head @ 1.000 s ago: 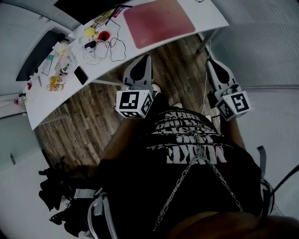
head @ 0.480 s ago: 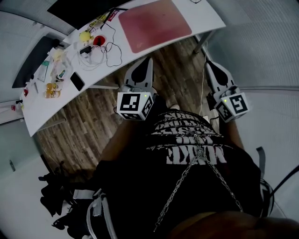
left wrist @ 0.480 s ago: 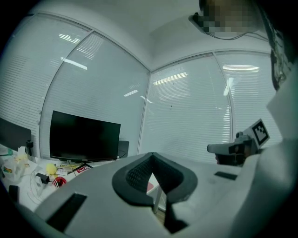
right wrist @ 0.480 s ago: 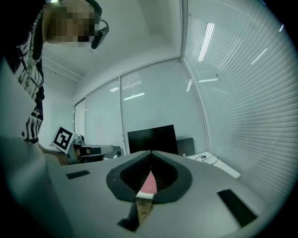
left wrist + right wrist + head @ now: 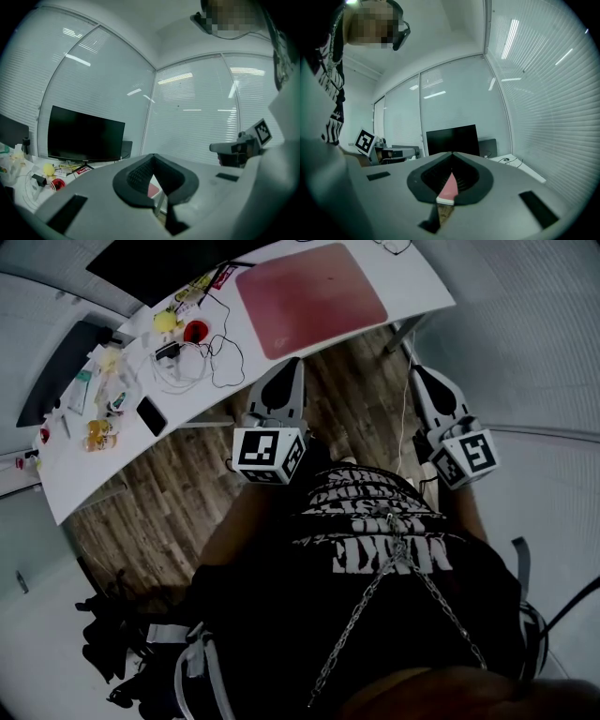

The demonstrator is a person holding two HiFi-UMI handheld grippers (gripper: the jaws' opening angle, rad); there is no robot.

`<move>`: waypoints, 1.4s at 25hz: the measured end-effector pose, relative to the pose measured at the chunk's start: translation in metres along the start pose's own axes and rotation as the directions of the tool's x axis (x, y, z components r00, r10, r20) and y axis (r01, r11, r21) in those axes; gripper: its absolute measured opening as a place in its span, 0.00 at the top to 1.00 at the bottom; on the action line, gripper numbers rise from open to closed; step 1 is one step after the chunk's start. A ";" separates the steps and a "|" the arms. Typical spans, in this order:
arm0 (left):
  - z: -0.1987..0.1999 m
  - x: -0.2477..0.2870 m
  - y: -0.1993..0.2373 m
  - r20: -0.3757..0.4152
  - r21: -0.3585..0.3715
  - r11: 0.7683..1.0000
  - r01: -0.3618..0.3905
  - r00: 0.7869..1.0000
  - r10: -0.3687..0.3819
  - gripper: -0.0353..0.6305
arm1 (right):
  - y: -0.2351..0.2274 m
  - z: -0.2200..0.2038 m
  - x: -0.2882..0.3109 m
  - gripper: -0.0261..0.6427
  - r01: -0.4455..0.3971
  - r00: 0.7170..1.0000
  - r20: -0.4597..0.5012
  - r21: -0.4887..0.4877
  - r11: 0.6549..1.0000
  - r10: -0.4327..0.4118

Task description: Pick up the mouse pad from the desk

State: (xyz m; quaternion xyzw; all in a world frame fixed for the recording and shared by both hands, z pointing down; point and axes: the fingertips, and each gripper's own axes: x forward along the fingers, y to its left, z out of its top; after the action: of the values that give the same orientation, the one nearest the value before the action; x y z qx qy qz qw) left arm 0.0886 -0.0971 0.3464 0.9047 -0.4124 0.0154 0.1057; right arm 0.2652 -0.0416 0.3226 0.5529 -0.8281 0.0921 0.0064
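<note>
The pink-red mouse pad lies flat on the white desk, near its right end. Both grippers hang over the wooden floor, short of the desk's front edge and pointing at it. My left gripper is shut and empty, its tip just below the pad's near edge. My right gripper is also shut and empty, off the desk's right corner. In the left gripper view the closed jaws hide most of the mouse pad. In the right gripper view, a sliver of the mouse pad shows behind the closed jaws.
Left of the pad lie a yellow ball, a red round item, tangled cables and a dark phone. A black monitor stands at the back. A desk leg drops by the right corner. Blinds cover the windows behind.
Both grippers have edged closer to the desk's front edge, jaws still shut. The desk and pad have shifted slightly in the head view.
</note>
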 end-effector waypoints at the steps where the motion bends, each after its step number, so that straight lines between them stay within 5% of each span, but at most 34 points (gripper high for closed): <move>1: 0.002 0.004 0.006 0.002 -0.001 1.000 -0.001 1.000 0.001 0.94 | -0.001 0.002 0.006 0.96 -0.001 1.000 0.000 0.001 1.000 0.001; 26: 0.030 0.051 0.176 0.039 -0.054 0.998 -0.023 0.999 0.025 0.94 | 0.024 0.020 0.163 0.96 -0.003 1.000 -0.027 -0.046 0.999 0.002; 35: 0.029 0.054 0.203 0.044 -0.084 0.995 -0.052 0.998 0.055 0.94 | 0.025 0.032 0.189 0.96 -0.022 0.999 -0.038 -0.072 0.997 0.019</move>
State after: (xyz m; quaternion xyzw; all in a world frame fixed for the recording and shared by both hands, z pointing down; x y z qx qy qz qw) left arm -0.0297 -0.2722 0.3607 0.8883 -0.4391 -0.0198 0.1333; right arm 0.1714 -0.2103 0.3093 0.5419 -0.8363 0.0722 0.0410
